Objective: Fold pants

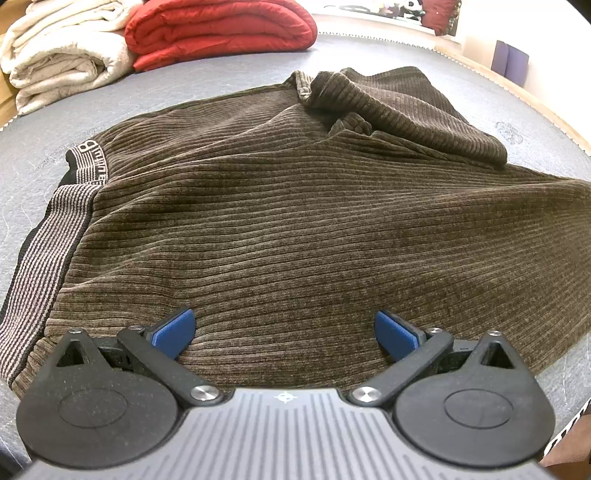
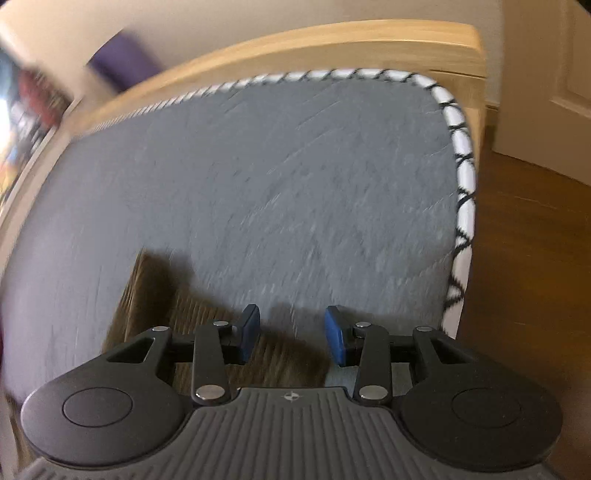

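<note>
Brown corduroy pants [image 1: 280, 206] lie spread on the grey mattress [image 1: 37, 147], the striped waistband [image 1: 48, 236] at the left and a leg folded over at the far right. My left gripper [image 1: 284, 332] is open and empty, low over the near part of the pants. In the blurred right wrist view, my right gripper [image 2: 291, 332] is open and empty, just above a corner of the pants [image 2: 207, 317] on the mattress [image 2: 295, 177].
A folded red blanket [image 1: 221, 29] and a folded cream blanket [image 1: 62, 51] lie at the mattress's far left. The wooden bed frame [image 2: 332, 40] rims the mattress. The mattress corner and wood floor [image 2: 528, 258] are at the right.
</note>
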Action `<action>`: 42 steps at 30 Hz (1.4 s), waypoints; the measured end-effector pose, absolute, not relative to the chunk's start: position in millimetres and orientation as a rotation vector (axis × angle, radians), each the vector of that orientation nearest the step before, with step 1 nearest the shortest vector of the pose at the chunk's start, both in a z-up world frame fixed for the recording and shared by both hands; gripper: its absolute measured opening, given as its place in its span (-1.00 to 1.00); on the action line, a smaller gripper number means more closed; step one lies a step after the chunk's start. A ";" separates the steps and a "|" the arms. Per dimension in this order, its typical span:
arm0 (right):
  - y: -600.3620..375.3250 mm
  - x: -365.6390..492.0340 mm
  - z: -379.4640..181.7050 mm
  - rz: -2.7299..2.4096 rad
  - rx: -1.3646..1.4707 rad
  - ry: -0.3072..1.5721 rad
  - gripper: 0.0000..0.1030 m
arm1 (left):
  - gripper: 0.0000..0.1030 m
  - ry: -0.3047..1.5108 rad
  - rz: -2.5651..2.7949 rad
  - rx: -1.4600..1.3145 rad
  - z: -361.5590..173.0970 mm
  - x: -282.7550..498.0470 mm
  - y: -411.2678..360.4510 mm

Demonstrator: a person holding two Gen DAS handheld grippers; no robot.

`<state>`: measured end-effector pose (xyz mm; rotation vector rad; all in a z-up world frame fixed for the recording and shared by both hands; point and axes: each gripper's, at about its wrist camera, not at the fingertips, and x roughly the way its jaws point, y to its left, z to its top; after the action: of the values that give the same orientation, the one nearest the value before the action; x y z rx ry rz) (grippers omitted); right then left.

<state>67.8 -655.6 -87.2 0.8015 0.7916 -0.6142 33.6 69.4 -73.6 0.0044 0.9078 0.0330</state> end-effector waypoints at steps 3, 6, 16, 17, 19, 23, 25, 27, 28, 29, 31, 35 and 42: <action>-641.1 66.9 -84.5 -0.575 0.766 0.824 -0.19 | 1.00 0.910 0.034 0.005 -73.8 33.6 69.3; -629.2 64.1 -83.9 -0.561 0.758 0.845 -0.70 | 1.00 0.912 0.034 0.005 -73.6 33.2 69.0; -647.3 36.1 -63.7 -0.833 0.726 0.804 -1.00 | 1.00 0.935 0.026 0.015 -71.1 32.7 67.0; -643.7 35.4 -58.9 -0.804 0.749 0.763 -0.92 | 1.00 0.936 0.028 0.015 -71.2 32.9 66.7; -633.1 45.3 -53.5 -0.719 0.723 0.753 -0.78 | 1.00 0.936 0.029 0.017 -70.8 33.0 66.2; -621.1 56.0 -63.3 -0.726 0.723 0.844 -0.03 | 1.00 0.937 0.019 0.018 -70.4 32.0 67.0; -625.3 52.6 -68.9 -0.761 0.784 0.850 -0.03 | 1.00 0.939 0.020 0.019 -70.3 31.8 66.3; -624.9 52.0 -74.6 -0.768 0.830 0.867 -0.04 | 1.00 0.939 0.021 0.019 -70.4 31.8 65.9; -623.8 50.8 -76.1 -0.773 0.836 0.865 -0.05 | 1.00 0.939 0.020 0.019 -70.4 32.0 65.9; -622.3 51.8 -74.8 -0.784 0.825 0.868 -0.12 | 1.00 0.939 0.020 0.019 -70.4 32.1 65.9; -621.4 53.6 -73.0 -0.802 0.803 0.879 -0.28 | 1.00 0.939 0.020 0.019 -70.4 32.0 66.0; -620.2 49.9 -65.4 -0.836 0.764 0.787 -0.75 | 1.00 0.936 0.021 0.028 -68.0 30.8 64.4; -620.8 46.6 -67.2 -0.969 0.753 0.838 -0.72 | 0.89 0.842 -0.091 0.111 -45.8 14.1 40.7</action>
<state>46.6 -620.8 -67.2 0.7527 0.8382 -0.9687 14.1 40.7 -45.8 0.1106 0.8419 -0.0912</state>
